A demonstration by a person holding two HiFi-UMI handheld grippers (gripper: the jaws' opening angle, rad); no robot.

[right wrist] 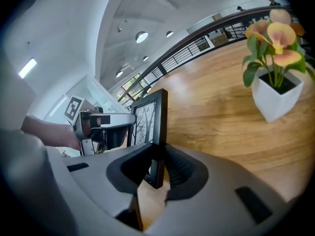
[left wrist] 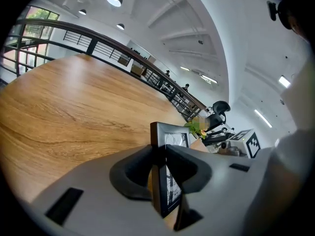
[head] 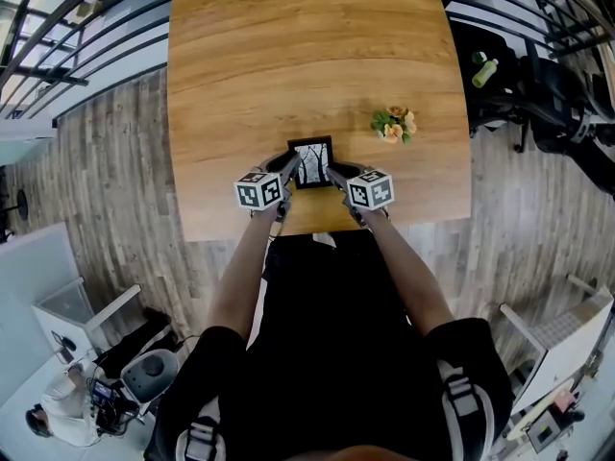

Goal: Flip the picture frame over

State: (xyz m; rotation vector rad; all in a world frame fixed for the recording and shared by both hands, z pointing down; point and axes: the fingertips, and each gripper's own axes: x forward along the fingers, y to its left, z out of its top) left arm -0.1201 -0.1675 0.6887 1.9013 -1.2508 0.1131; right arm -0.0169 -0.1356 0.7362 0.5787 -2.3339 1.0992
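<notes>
The small black picture frame (head: 311, 162) with a bare-trees print is near the table's front edge, its printed face showing toward me in the head view. My left gripper (head: 288, 167) is shut on the frame's left edge and my right gripper (head: 332, 173) is shut on its right edge. In the left gripper view the picture frame (left wrist: 170, 135) stands edge-on between the pads of the left gripper (left wrist: 160, 154). The right gripper view shows the picture frame (right wrist: 150, 116) pinched in the right gripper (right wrist: 158, 154), with the left gripper (right wrist: 101, 124) behind it.
A white pot of orange flowers (head: 394, 125) stands on the wooden table (head: 288, 56) to the right of the frame, close to the right gripper (right wrist: 275, 90). Railings (head: 86, 27) and office chairs (head: 548, 84) lie beyond the table.
</notes>
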